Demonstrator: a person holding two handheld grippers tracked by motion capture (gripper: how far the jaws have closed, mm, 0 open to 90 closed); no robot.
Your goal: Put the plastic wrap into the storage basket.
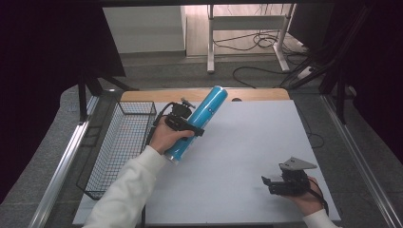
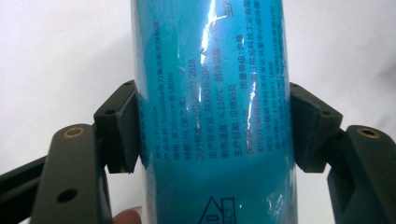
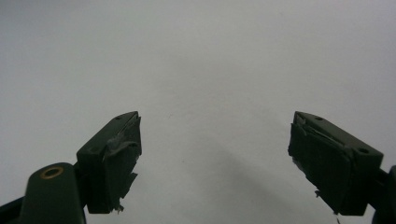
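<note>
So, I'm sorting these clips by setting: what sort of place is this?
Probably a lab or workshop set up for recording. A white table stands between metal rails, loose cables trail over the floor behind, and dark curtains hang at the sides.

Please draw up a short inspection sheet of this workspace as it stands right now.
Surface: white table top, bare in the middle; wooden edge showing at the far side.
Job's things: blue cylindrical tube with a glossy printed wrapper, lifted and tilted, gripped near its middle.
Clutter: black wire basket on the table's left edge; nothing seen inside it.
Grippers: left gripper shut on the tube, pads pressed to both sides; right gripper open, nothing between its jaws, low over the near right corner.
Cables: black cable trailing from the left gripper; loose cables on the floor beyond the table.
Surroundings: white desk frame, dark curtains on both sides.
</note>
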